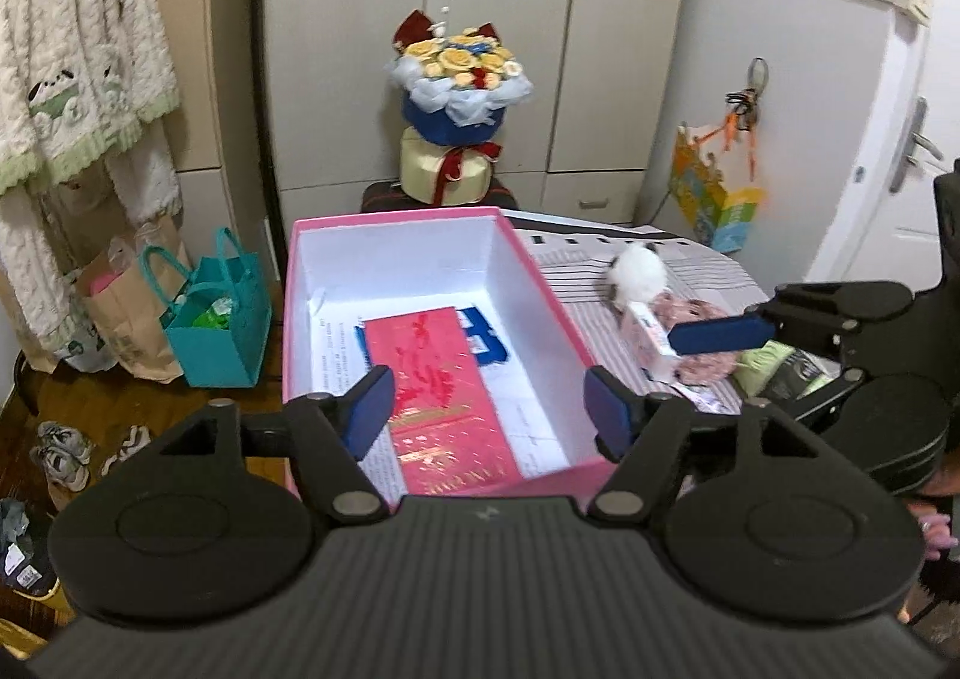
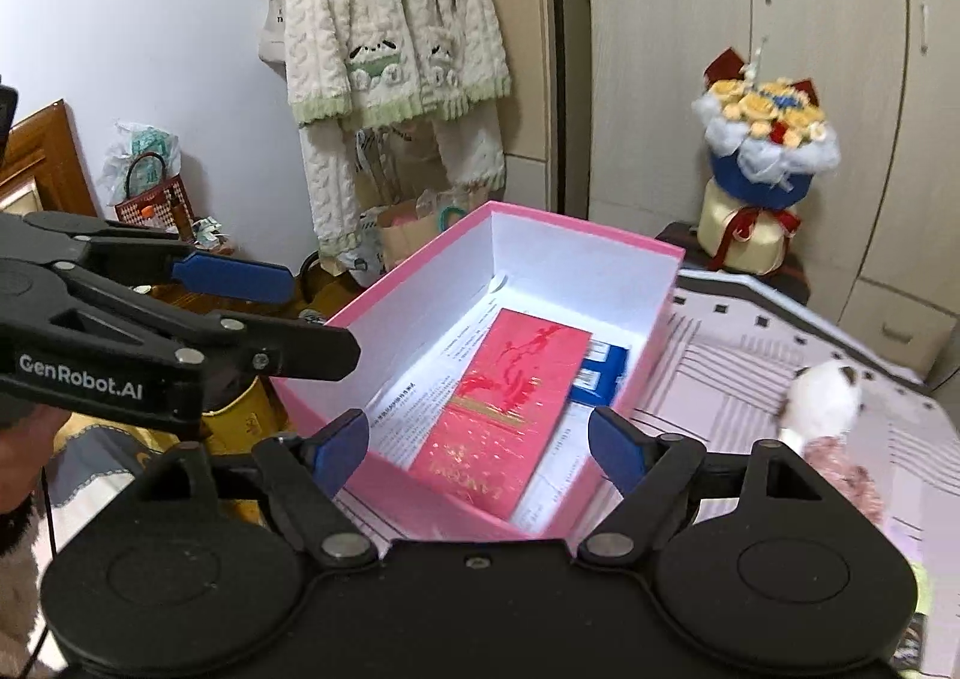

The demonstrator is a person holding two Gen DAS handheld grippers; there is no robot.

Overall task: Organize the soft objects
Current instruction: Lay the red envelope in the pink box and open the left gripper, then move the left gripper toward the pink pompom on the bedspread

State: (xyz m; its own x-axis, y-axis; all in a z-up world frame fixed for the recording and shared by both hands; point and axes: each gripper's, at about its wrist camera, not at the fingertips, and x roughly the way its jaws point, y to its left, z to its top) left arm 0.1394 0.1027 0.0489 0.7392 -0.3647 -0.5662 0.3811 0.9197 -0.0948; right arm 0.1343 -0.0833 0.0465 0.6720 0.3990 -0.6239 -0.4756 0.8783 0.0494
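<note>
A pink box (image 1: 408, 220) with white inner walls stands open on the striped bed cover (image 1: 576, 265). A red envelope (image 1: 444, 397) lies in it on printed papers. To the right of the box lie a white plush toy (image 1: 639, 268) and a pink fluffy item (image 1: 705, 316). My left gripper (image 1: 491, 412) hangs open over the box's near end with nothing between its fingers. My right gripper (image 2: 480, 451) is also open and empty above the box (image 2: 576, 229), with the white plush (image 2: 822, 397) to its right. From the side, the left gripper (image 2: 324, 319) reaches in at the box's left.
A flower bouquet (image 1: 459, 79) stands on a stool behind the box, before grey cupboards. A teal bag (image 1: 219, 319), a paper bag and shoes (image 1: 63, 451) sit on the floor at left. A fleece robe (image 2: 390, 37) hangs on the wall. A green item (image 1: 768, 361) lies on the bed.
</note>
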